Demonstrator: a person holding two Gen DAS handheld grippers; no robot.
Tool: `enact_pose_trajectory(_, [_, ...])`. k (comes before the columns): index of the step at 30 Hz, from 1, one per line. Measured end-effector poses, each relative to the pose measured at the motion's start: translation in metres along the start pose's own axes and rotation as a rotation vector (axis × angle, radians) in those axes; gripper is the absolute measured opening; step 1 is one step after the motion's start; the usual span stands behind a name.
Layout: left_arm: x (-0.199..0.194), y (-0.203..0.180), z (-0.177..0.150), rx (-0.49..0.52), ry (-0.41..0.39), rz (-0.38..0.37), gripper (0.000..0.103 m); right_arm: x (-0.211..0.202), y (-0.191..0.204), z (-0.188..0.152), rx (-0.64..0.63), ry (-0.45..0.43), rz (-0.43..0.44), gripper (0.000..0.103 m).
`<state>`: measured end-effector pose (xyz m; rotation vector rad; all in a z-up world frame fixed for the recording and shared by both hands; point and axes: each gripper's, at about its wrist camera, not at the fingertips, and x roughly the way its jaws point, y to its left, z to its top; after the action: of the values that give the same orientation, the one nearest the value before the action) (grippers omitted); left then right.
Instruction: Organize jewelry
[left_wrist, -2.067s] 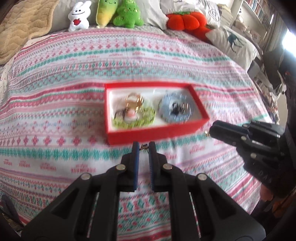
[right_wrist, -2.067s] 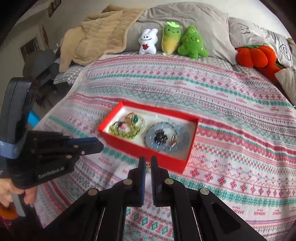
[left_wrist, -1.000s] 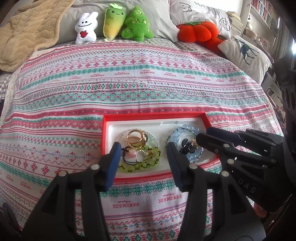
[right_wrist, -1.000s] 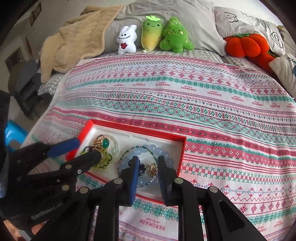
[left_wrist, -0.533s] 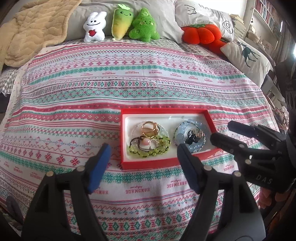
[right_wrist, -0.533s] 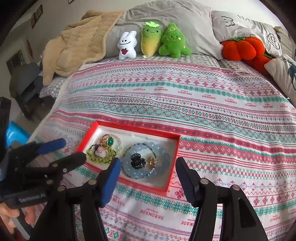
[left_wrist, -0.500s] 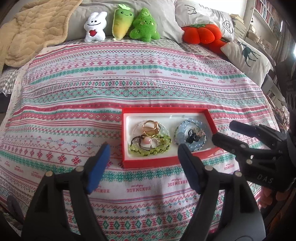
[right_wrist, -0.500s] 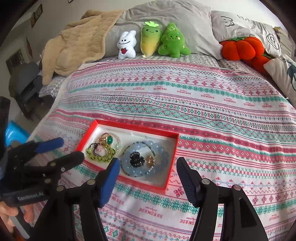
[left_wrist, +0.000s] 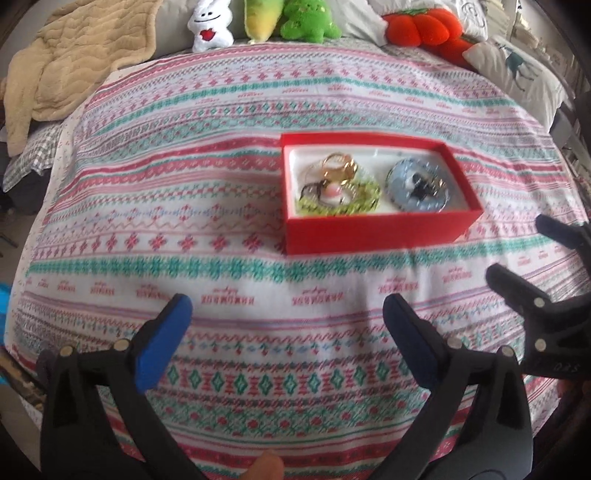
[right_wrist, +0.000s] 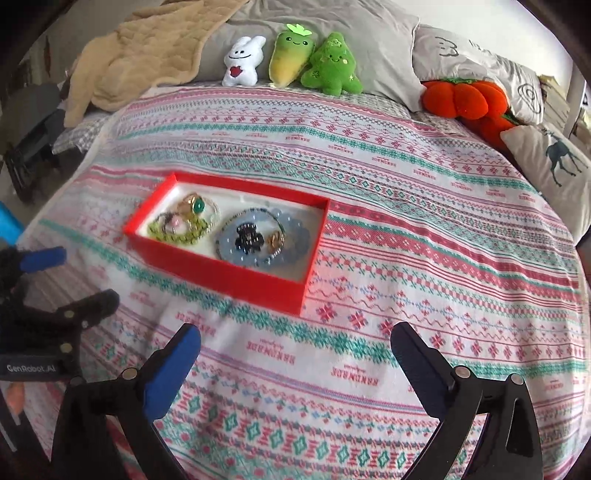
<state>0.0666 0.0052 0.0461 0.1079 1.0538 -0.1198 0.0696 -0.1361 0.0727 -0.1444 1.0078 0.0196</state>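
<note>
Down my left wrist view, the red box (left_wrist: 380, 230) sits on the striped bedspread (left_wrist: 184, 206), white inside, with two heaps of jewelry: a green bead bracelet (left_wrist: 338, 201) tangled with gold rings (left_wrist: 338, 166) and a pink bead on the left, a pale blue bead bracelet (left_wrist: 419, 188) around a small black piece on the right (motion blur softens the details, so the black piece may be a clip or an earring). Pink lettering woven into the bedspread reads upside down as HANDMADE. My left gripper (left_wrist: 286, 321) is opening, its blue pads wide apart with only cloth between them; the box lies beyond it and a little to the right, well apart. My right gripper (left_wrist: 524, 251) shows at the right edge, near the box's right end.

From my right wrist view, the box (right_wrist: 236, 271) lies at an angle, and a green stone (right_wrist: 199, 206) shows on one gold ring. My right gripper (right_wrist: 295, 341) is opening too, nothing between its fingers, the box ahead and to the left. My left gripper (right_wrist: 74, 277) carries the label GenRobot.AI.
</note>
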Motion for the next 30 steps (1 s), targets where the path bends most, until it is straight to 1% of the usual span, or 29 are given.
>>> enact_pose_trajectory(2, [-0.001, 0.001, -0.007, -0.005, 0.005, 0.012, 0.103, -0.004, 0.001, -0.005, 0.007, -0.003, -0.015, 0.103])
enact_pose_trajectory(5, [-0.005, 0.000, -0.017, -0.007, 0.008, 0.020, 0.103, -0.007, -0.005, -0.010, 0.070, 0.015, 0.005, 0.103])
enact_pose_trajectory(7, [-0.006, 0.000, -0.020, -0.005, 0.007, 0.024, 0.103, -0.005, -0.010, -0.014, 0.113, 0.036, -0.001, 0.103])
enact_pose_trajectory(9, [-0.006, 0.001, -0.023, -0.012, 0.007, 0.027, 0.103, -0.004, -0.010, -0.015, 0.127, 0.045, -0.017, 0.103])
enact_pose_trajectory(12, [-0.005, 0.003, -0.025, -0.023, 0.009, 0.031, 0.103, -0.002, -0.005, -0.016, 0.107, 0.045, -0.047, 0.103])
enact_pose_trajectory(20, [-0.004, 0.004, -0.023, -0.028, -0.004, 0.039, 0.103, 0.008, 0.009, -0.018, 0.083, 0.076, -0.052, 0.103])
enact_pose_trajectory(30, [-0.005, 0.002, -0.021, -0.020, -0.011, 0.037, 0.103, 0.009, 0.010, -0.017, 0.085, 0.074, -0.060, 0.103])
